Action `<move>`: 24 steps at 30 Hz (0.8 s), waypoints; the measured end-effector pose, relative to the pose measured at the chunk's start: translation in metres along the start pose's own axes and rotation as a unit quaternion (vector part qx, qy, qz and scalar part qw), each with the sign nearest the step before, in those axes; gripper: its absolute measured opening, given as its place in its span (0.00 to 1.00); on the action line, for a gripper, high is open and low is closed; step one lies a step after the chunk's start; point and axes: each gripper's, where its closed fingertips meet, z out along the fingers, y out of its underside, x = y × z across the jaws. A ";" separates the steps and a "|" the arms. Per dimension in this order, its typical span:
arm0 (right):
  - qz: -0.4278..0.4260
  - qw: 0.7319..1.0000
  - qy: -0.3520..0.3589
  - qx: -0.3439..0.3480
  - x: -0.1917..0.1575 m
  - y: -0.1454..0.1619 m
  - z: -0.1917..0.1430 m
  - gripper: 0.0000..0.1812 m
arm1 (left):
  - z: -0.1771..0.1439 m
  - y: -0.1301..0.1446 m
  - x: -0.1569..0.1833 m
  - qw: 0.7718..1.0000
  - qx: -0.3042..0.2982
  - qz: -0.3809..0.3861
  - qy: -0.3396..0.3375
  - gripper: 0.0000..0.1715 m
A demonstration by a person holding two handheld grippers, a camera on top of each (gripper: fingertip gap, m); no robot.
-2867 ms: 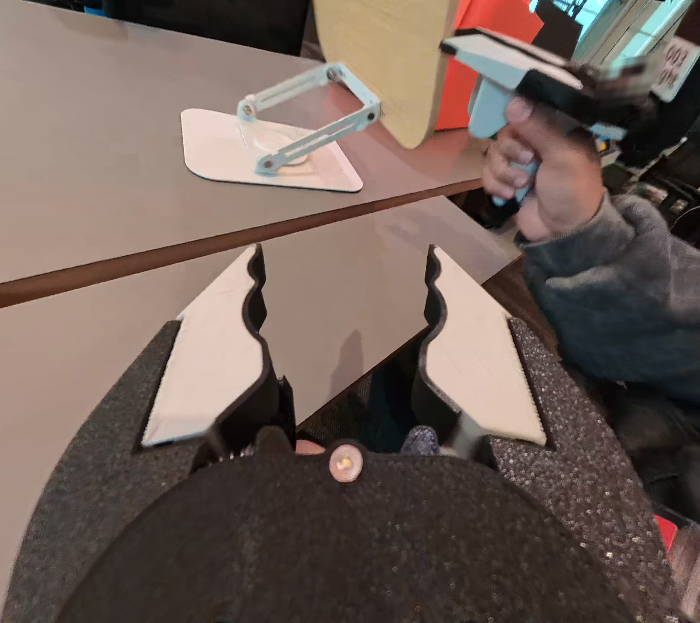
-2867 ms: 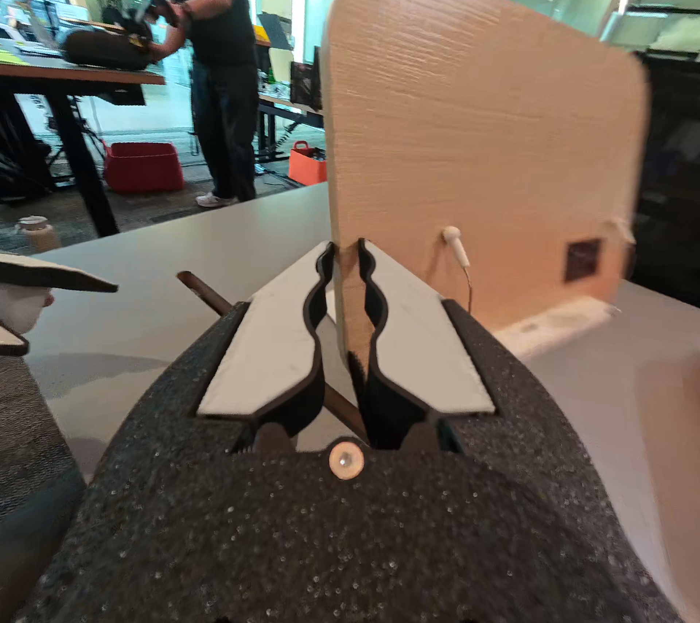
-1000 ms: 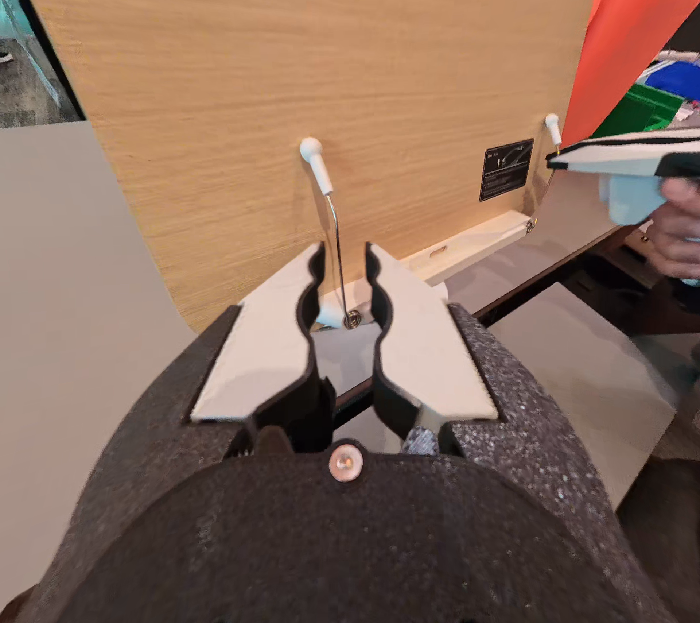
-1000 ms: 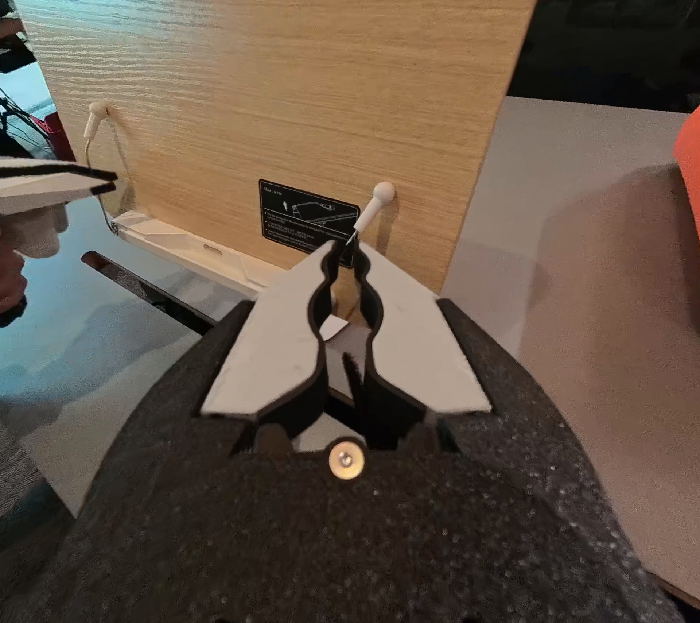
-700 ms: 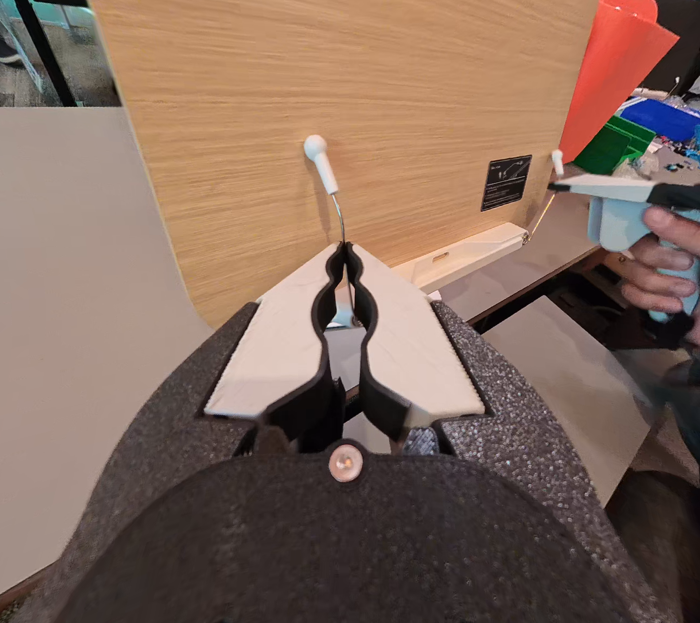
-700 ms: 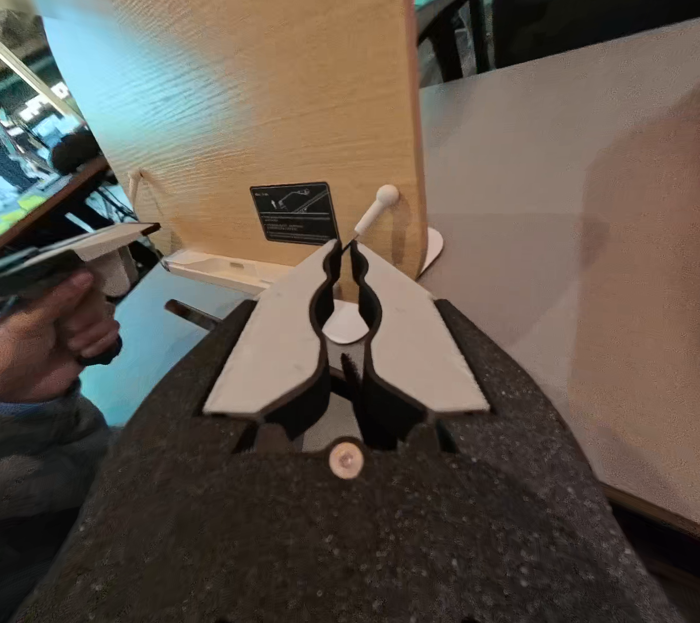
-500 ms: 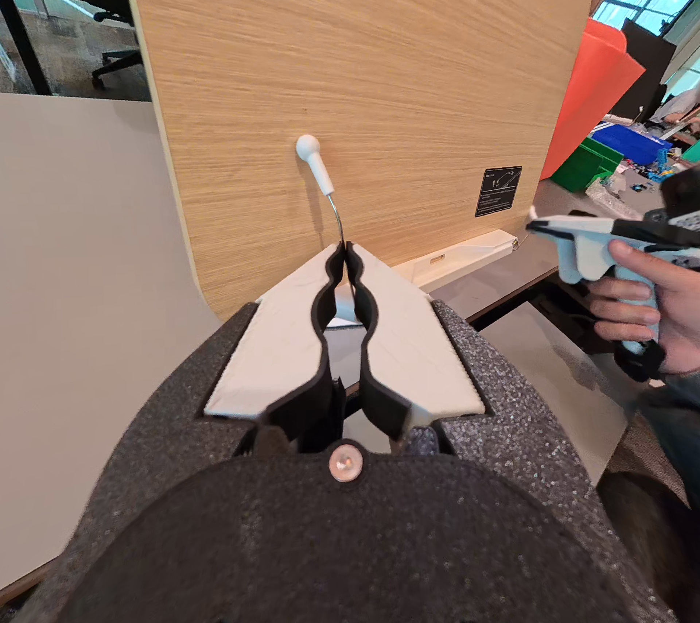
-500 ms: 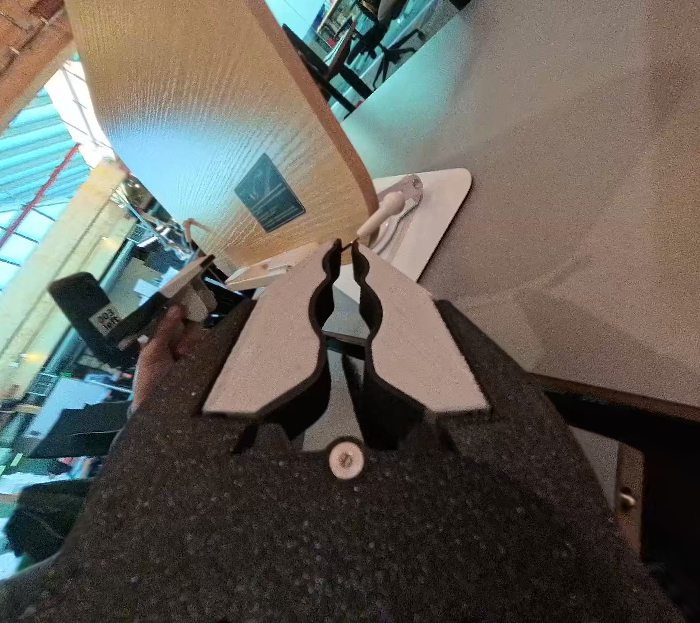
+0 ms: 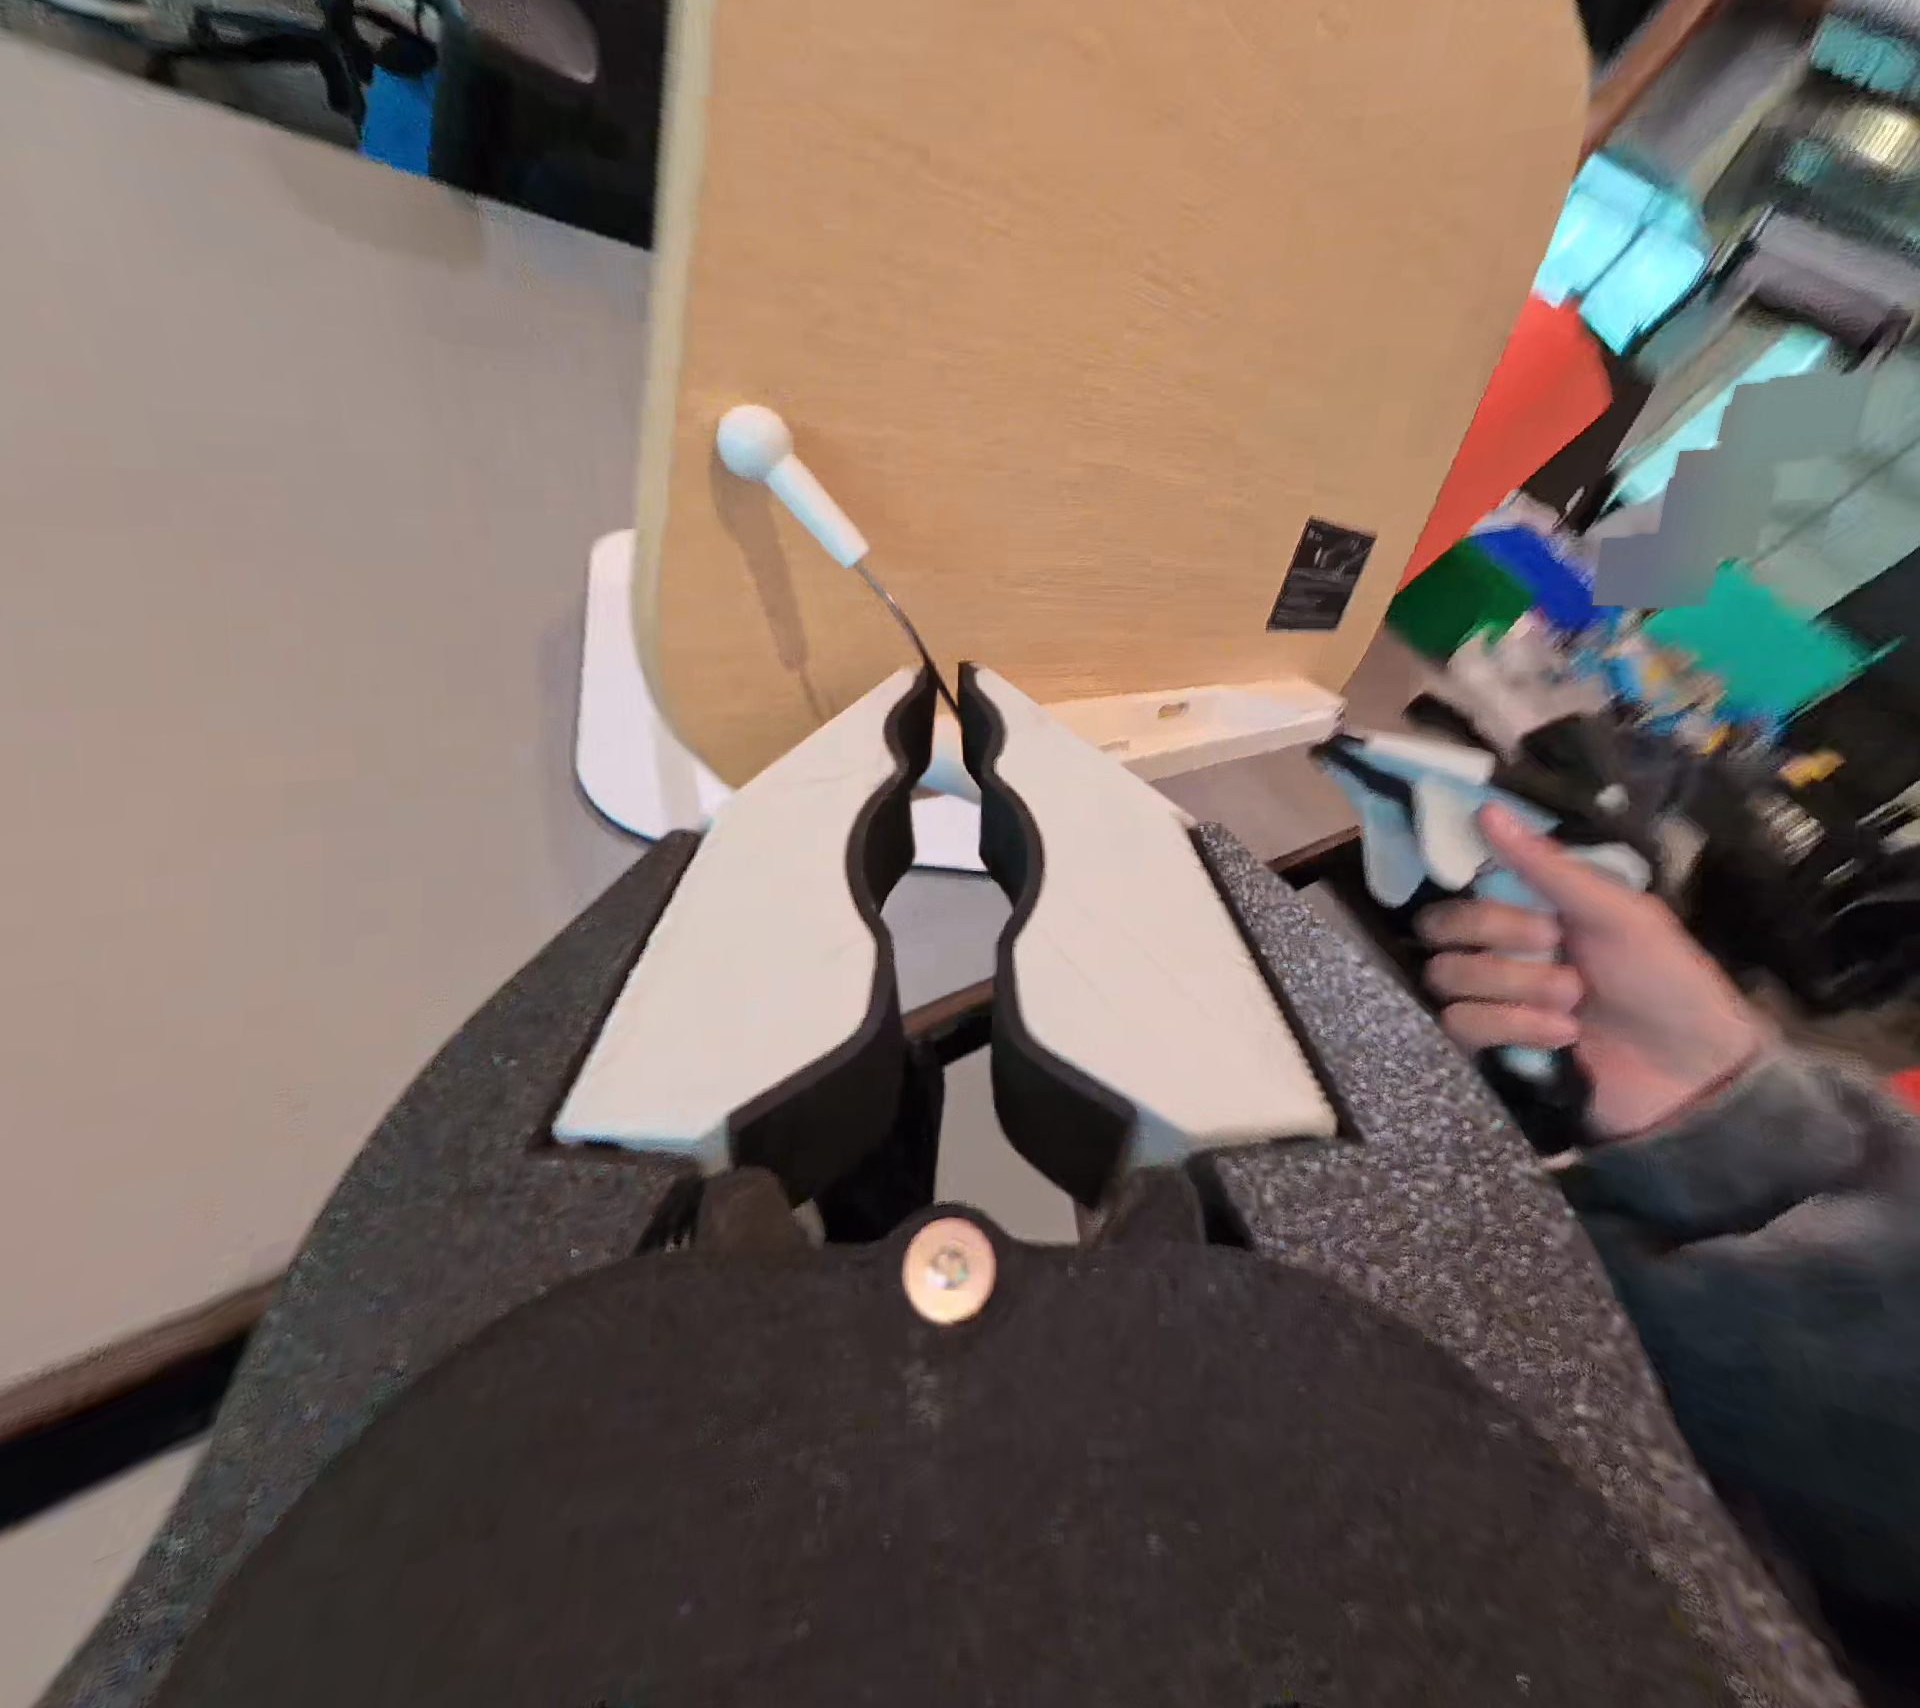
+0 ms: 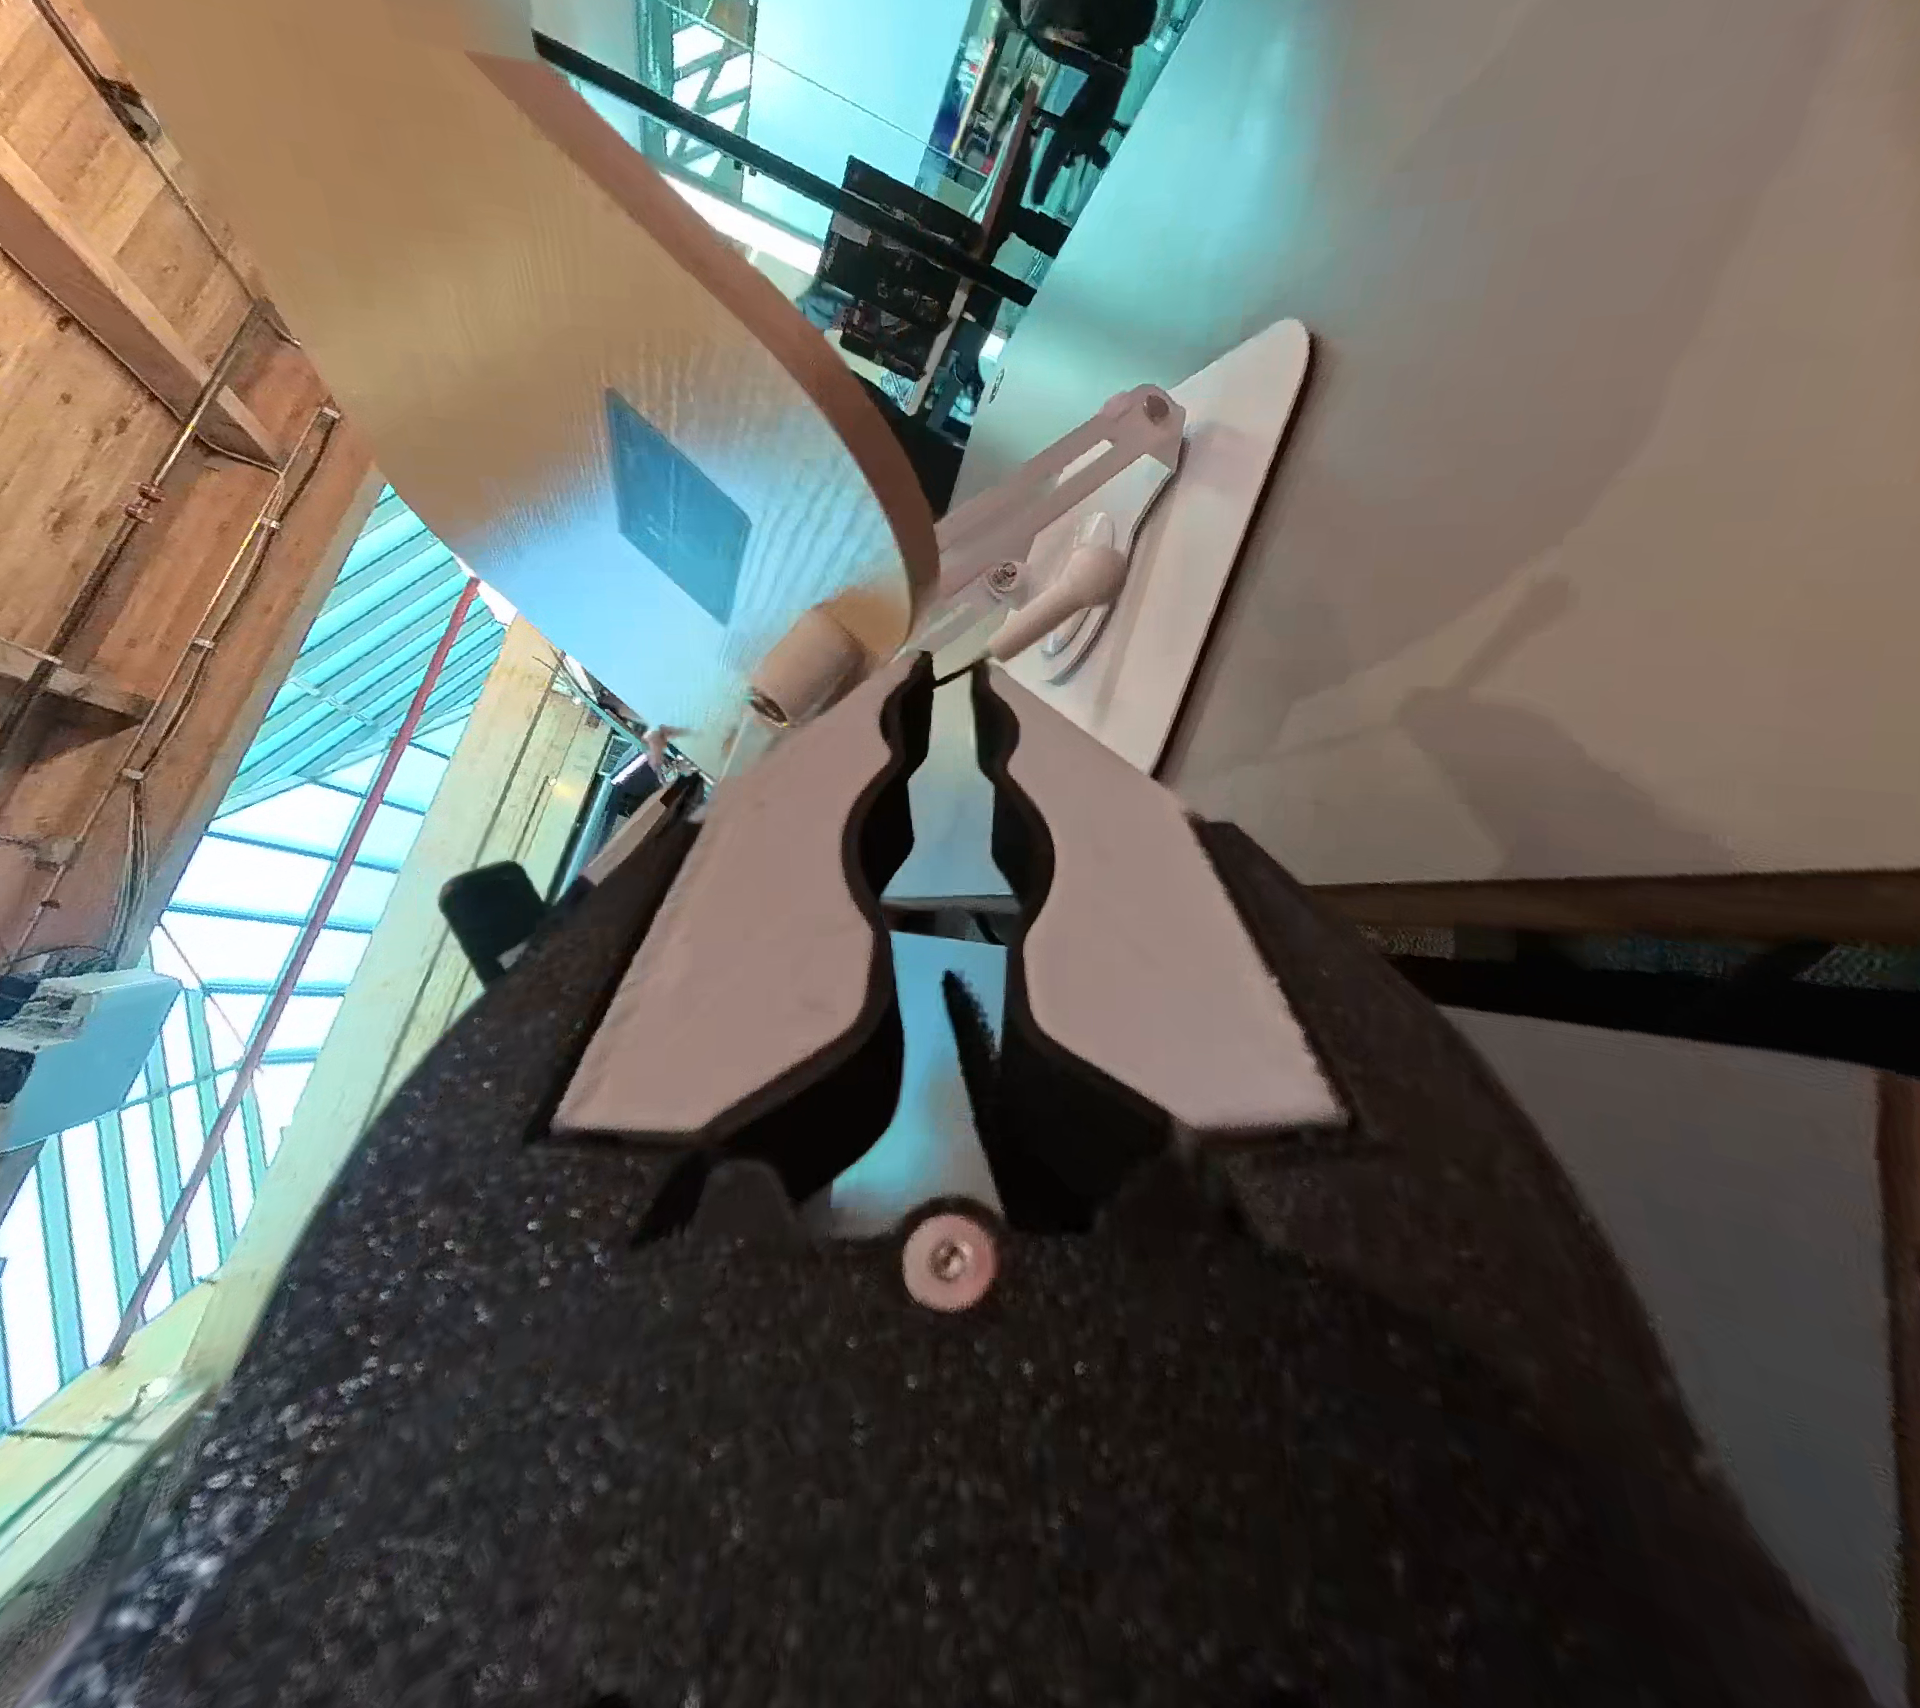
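in the left wrist view, a pale grey table (image 9: 260, 619) is seen on the left side. a white flat base plate (image 9: 623, 723) lies on it. a tall wooden board (image 9: 1091, 256) stands on the plate, and its light side is turned to the camera. a white-tipped wire lever (image 9: 790, 495) sticks out near the board's left edge. the wire part of it is pinched between the tips of the left gripper (image 9: 940, 682); the two fingers are pressed together at the tips around the thin wire. a small black sticker (image 9: 1322, 572) is stuck low on the board's right side. a white rail (image 9: 1195, 718) runs along the bottom of the board. farther right, the right gripper (image 9: 1382, 770) is seen blurred, held in a person's hand (image 9: 1548, 983) with a grey sleeve (image 9: 1766, 1243). an orange panel (image 9: 1507, 432) and blurry coloured things are seen behind it.

in the right wrist view, everything is tipped on its side. the wooden board (image 10: 468, 256) is seen on the left, curved by the lens, with the dark sticker (image 10: 675, 510) on it. the right gripper (image 10: 945, 671) is seen with its fingertips nearly together. a second white-tipped lever (image 10: 1060, 604) lies just past the tips. whether its wire is pinched cannot be told. to the right, the white base plate (image 10: 1226, 536) with its hinged arms (image 10: 1049, 463) lies on the grey table (image 10: 1558, 308).
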 end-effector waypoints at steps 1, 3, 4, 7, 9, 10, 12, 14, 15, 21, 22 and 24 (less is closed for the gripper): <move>0.009 1.000 0.000 0.005 0.002 0.003 0.001 0.03 | -0.003 0.003 -0.003 0.999 0.014 -0.042 0.007 0.02; 0.027 1.000 -0.004 0.007 0.006 0.009 0.004 0.04 | -0.008 0.010 -0.007 0.992 0.038 -0.115 0.026 0.03; 0.031 1.000 0.000 -0.001 0.008 0.013 0.005 0.04 | -0.010 0.013 -0.009 0.987 0.049 -0.148 0.035 0.03; 0.024 1.000 -0.001 0.005 0.007 0.011 0.004 0.04 | -0.011 0.024 -0.012 0.963 0.073 -0.252 0.066 0.03; 0.010 1.000 0.004 -0.003 0.008 0.012 0.005 0.05 | -0.009 0.032 -0.013 0.944 0.080 -0.310 0.085 0.04; 0.004 1.000 0.005 -0.009 0.009 0.014 0.006 0.05 | -0.008 0.033 -0.013 0.933 0.084 -0.337 0.097 0.04; -0.011 1.000 0.008 -0.014 0.008 0.013 0.005 0.05 | -0.009 0.035 -0.012 0.921 0.085 -0.362 0.114 0.04; -0.042 0.999 0.017 -0.015 0.005 0.009 0.002 0.06 | -0.010 0.043 -0.011 0.931 0.061 -0.342 0.109 0.07; -0.058 0.998 0.023 -0.015 0.003 0.007 0.001 0.06 | -0.012 0.049 -0.010 0.939 0.041 -0.325 0.102 0.08; -0.182 0.977 0.108 -0.018 -0.011 0.009 -0.011 0.07 | -0.037 0.077 0.006 0.968 -0.005 -0.239 0.078 0.12; -0.217 0.969 0.114 -0.027 -0.016 0.014 -0.012 0.15 | -0.040 0.080 0.009 0.973 -0.010 -0.217 0.071 0.12; -0.274 0.951 0.135 -0.041 -0.022 0.022 -0.013 0.22 | -0.045 0.084 0.012 0.983 -0.022 -0.176 0.055 0.12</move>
